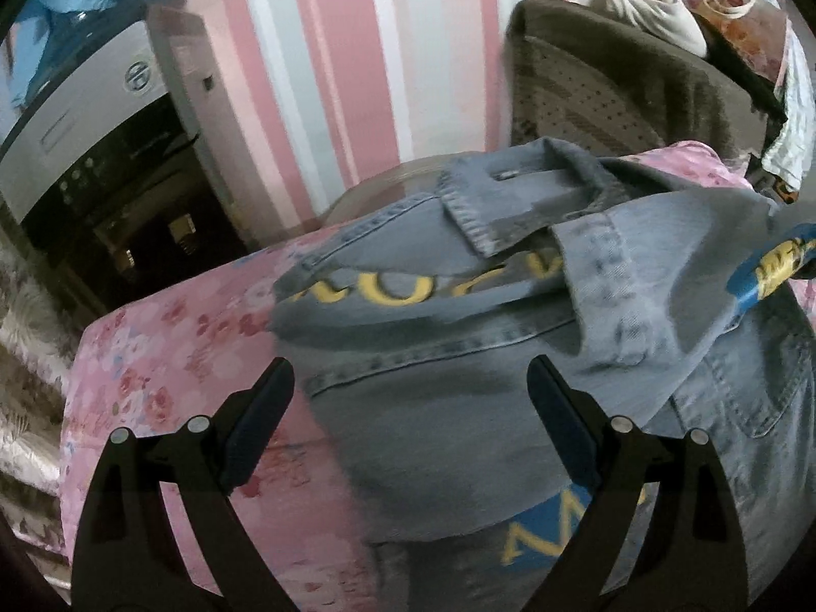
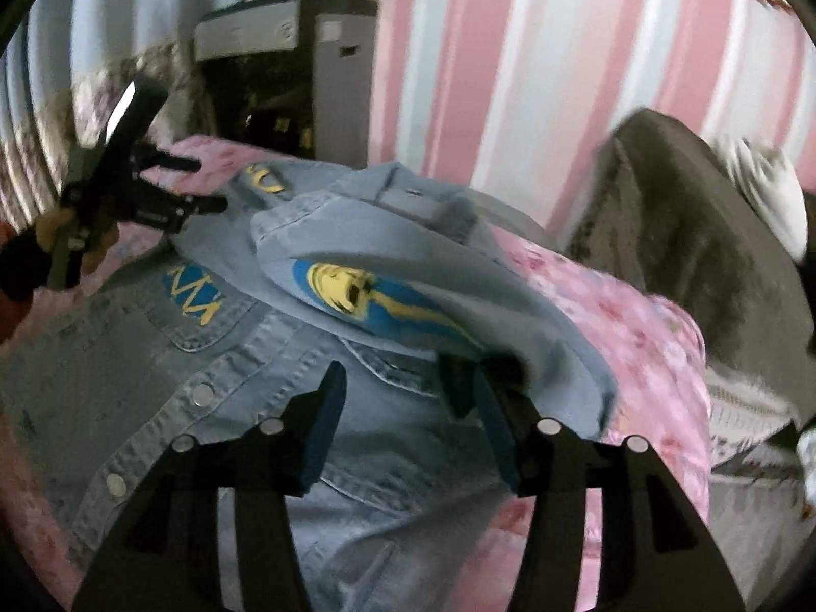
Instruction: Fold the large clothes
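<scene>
Black left gripper filled the bottom of its own view, jaws spread wide with nothing between them, hovering over the near part of the denim jacket. Its left finger sat above the pink cover, its right one above denim. Right gripper likewise had its jaws spread; a folded-over jacket panel draped across the tip of its right finger, and whether cloth was caught there could not be told.

Largest item: pink floral bedcover on the bed, carrying the jacket. Behind it stood the pink, white and grey striped wall.

Jacket lay spread on the cover, collar toward the wall. One panel was turned over onto the body, showing a blue and yellow print. Yellow lettering ran below the collar; a blue patch with yellow letters sat on a chest pocket. Metal snap buttons ran along the placket.

Brown chair back stood beside the bed with a white cloth on top. Grey and black appliance stood against the wall, left side.

In the right wrist view the left gripper appeared at far left, held by a hand, fingertips just above the jacket's shoulder edge.
</scene>
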The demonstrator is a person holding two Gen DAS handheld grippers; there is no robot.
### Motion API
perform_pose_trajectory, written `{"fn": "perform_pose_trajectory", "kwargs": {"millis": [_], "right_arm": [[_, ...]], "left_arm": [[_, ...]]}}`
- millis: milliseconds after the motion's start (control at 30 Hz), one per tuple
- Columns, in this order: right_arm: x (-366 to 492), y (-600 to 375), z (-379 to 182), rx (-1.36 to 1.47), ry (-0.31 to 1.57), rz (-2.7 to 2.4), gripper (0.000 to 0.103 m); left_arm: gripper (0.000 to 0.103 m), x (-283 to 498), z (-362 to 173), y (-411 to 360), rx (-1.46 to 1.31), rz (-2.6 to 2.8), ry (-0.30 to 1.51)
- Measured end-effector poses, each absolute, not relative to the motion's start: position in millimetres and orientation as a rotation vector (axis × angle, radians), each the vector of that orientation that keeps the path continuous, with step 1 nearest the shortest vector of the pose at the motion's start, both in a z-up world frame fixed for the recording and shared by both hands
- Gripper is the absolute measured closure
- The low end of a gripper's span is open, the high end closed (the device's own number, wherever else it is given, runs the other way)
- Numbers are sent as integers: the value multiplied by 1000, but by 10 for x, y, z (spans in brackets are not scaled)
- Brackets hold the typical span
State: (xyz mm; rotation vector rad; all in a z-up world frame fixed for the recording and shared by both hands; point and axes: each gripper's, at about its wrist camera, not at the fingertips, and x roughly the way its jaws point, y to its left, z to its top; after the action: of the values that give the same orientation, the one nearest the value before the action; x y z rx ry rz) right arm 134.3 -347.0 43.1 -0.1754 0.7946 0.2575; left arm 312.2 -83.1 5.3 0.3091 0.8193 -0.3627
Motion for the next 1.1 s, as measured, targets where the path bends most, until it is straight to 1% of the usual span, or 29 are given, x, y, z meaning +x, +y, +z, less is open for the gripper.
{"fn": "perform_pose_trajectory", "kwargs": {"millis": [100,167,200,233,400,533,567,600,633,667,700,733,800,900,967,1100], "right_arm": [[1270,-3687,447,-63,798,298,50],[1202,-3788,400,-64,814,291,50],[1169,-3826,368,-67,824,282,47],[1142,-3866,317,-83,838,247,47],[1081,-4154,85,-145,905,94,47],[1232,-4396,-49,-145,896,-11,47],[1270,-4431,-66,-145,893,-25,47],[1305,-4434,-93,-143,891,-36,47],[1332,-4458,-113,-135,889,-43,47],[1380,-4472,-139,-117,885,-40,47],[1392,-4489,-150,-110,881,-41,47],[1412,-4493,-151,-105,873,-44,47],[1442,-4460,-134,-88,852,-38,47],[1469,-4410,-73,-81,826,-33,47],[1494,-4364,-38,-73,816,-20,47],[1571,-4227,-4,-76,804,12,47]], "left_arm": [[11,3127,59,-932,297,-385,824],[11,3123,55,-1000,296,-404,830],[11,3127,45,-1037,300,-411,833],[11,3132,34,-1067,305,-414,834],[11,3181,4,-1263,300,-444,848],[12,3270,-56,-1444,286,-456,878],[15,3281,-70,-1487,279,-467,885],[29,3285,-84,-1523,276,-480,893],[40,3294,-119,-1589,279,-508,916],[66,3292,-149,-1644,282,-539,938],[80,3284,-171,-1680,281,-563,951],[81,3250,-174,-1742,300,-556,946],[96,3133,-104,-1816,361,-538,889],[97,2953,163,-1685,353,-544,794],[97,2826,381,-1437,342,-520,731],[97,2698,615,-833,281,-478,691]]}}
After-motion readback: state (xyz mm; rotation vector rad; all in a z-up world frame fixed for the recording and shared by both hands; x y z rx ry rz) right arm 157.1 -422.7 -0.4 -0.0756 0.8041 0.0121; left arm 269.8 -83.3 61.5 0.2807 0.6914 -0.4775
